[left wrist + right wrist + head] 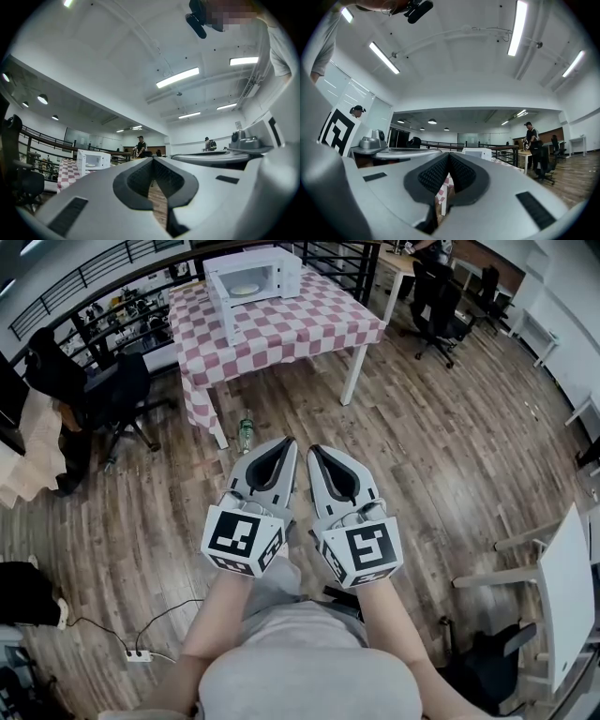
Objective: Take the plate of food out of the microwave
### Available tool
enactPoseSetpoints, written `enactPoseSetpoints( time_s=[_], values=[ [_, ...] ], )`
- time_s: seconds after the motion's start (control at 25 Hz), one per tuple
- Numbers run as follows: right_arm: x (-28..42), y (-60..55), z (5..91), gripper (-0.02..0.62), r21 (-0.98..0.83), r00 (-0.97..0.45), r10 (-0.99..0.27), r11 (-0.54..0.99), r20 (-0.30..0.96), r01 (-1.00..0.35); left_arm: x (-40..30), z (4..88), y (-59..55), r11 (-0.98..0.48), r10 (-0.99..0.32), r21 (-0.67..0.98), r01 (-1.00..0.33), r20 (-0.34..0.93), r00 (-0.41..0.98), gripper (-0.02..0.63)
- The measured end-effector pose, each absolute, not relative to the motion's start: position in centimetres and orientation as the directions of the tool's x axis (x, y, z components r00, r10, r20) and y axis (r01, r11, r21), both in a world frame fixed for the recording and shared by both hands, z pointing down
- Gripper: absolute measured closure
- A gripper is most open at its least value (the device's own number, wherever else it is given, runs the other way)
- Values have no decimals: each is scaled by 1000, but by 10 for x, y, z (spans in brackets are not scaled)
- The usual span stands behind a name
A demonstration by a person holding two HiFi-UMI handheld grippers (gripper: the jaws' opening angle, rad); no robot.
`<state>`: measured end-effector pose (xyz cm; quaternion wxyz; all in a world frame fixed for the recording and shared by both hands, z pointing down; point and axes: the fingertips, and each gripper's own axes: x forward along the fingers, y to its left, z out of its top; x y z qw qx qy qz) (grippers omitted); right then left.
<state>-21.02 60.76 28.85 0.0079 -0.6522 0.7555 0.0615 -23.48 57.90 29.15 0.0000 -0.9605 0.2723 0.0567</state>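
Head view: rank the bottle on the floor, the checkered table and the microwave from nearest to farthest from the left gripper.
1. Bottle: on the floor just ahead of the left gripper, slightly to its left.
2. Checkered table: beyond the bottle, further ahead.
3. Microwave: on the table's far left part, with a plate visible inside.

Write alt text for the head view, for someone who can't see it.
Seen from above, a person holds the left gripper and right gripper side by side, both shut and empty, pointing across the floor toward a checkered table. On it stands a white microwave, door open, a plate inside; a bottle sits near a table leg.
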Motion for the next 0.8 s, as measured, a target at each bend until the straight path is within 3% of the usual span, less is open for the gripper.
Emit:
enactPoseSetpoints(
  time_s=[0.8],
  values=[
    [-173,470,291,571,89,-148,-988,144,-38,-986,-196,289,445,-852,-523,30,-523,-93,847,603]
  ],
)
